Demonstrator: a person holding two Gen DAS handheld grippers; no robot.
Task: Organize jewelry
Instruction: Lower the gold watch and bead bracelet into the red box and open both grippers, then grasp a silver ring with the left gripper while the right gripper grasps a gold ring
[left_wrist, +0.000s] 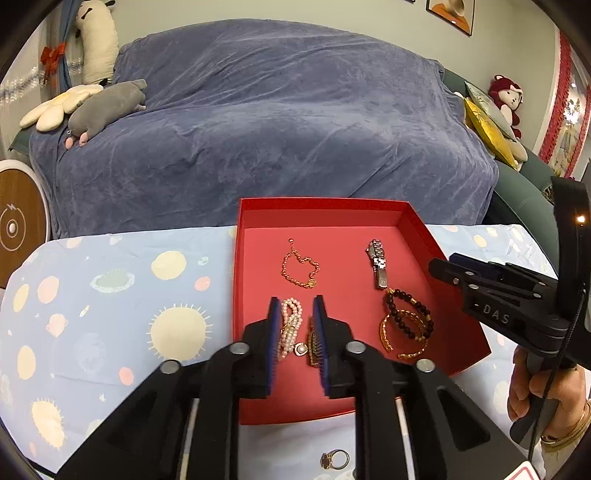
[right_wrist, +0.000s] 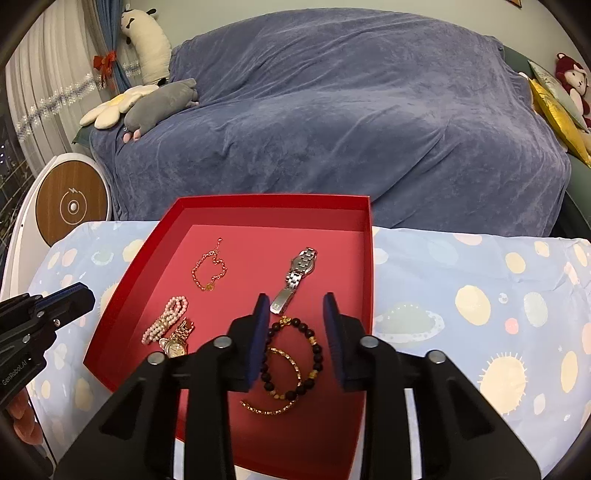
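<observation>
A red tray (left_wrist: 421, 229) (right_wrist: 155, 236) lies on the table and holds a gold chain bracelet (left_wrist: 300, 267) (right_wrist: 209, 269), a silver watch (left_wrist: 378, 260) (right_wrist: 297, 275), a dark bead bracelet (left_wrist: 408, 314) (right_wrist: 293, 360), a gold bangle chain (left_wrist: 400, 339) (right_wrist: 280, 404), a pearl bracelet (left_wrist: 290, 326) (right_wrist: 165, 319) and a small gold watch (right_wrist: 177, 341). My left gripper (left_wrist: 298, 308) is open and empty above the pearl bracelet. My right gripper (right_wrist: 295, 304) is open and empty above the bead bracelet. A ring (left_wrist: 335, 459) lies on the cloth in front of the tray.
The table wears a light blue planet-print cloth (left_wrist: 110, 295) (right_wrist: 480, 295). Behind it stands a sofa under a blue blanket (left_wrist: 277, 110) (right_wrist: 351, 110) with plush toys (left_wrist: 107, 107). A round white and wood device (right_wrist: 70, 206) stands at the left.
</observation>
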